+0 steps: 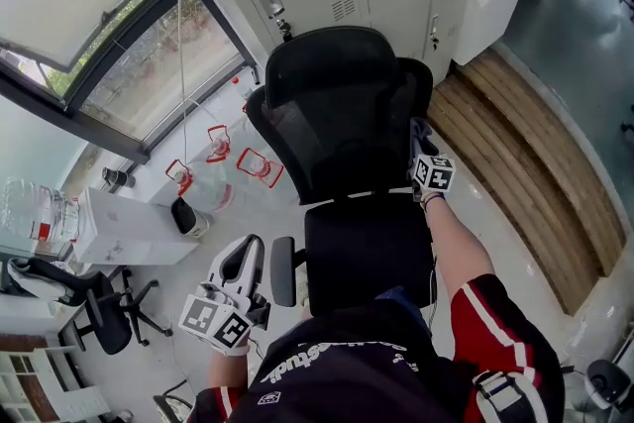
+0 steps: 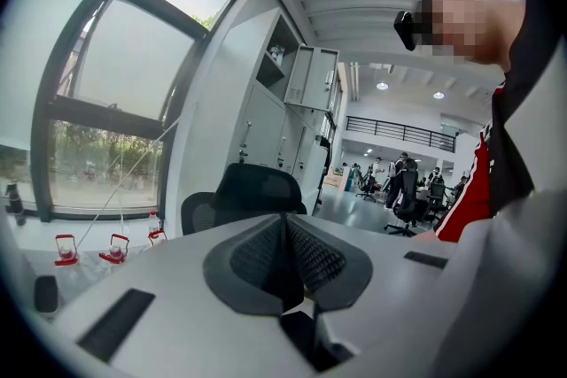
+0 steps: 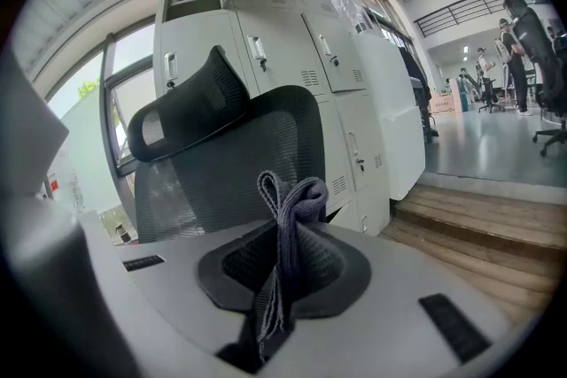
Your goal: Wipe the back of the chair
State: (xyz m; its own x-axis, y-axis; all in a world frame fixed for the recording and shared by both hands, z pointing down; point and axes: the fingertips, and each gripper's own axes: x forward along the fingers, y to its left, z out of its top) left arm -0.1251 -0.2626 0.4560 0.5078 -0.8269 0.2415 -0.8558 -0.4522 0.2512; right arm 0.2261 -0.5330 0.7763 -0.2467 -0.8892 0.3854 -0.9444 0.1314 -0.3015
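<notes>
right gripper view — right gripper pinches grey cloth beside chair back.

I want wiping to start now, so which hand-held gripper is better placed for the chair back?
Right. The right hand-held gripper is shut on the grey cloth, close by the chair back. The left hand-held gripper is shut on nothing, low beside the seat.

Chair back is showing black, with a fine mesh weave. Cloth is reading grey-violet and ribbed. Left claw and right claw are showing pale grey shells, black textured pads and black-and-white square markers.
</notes>
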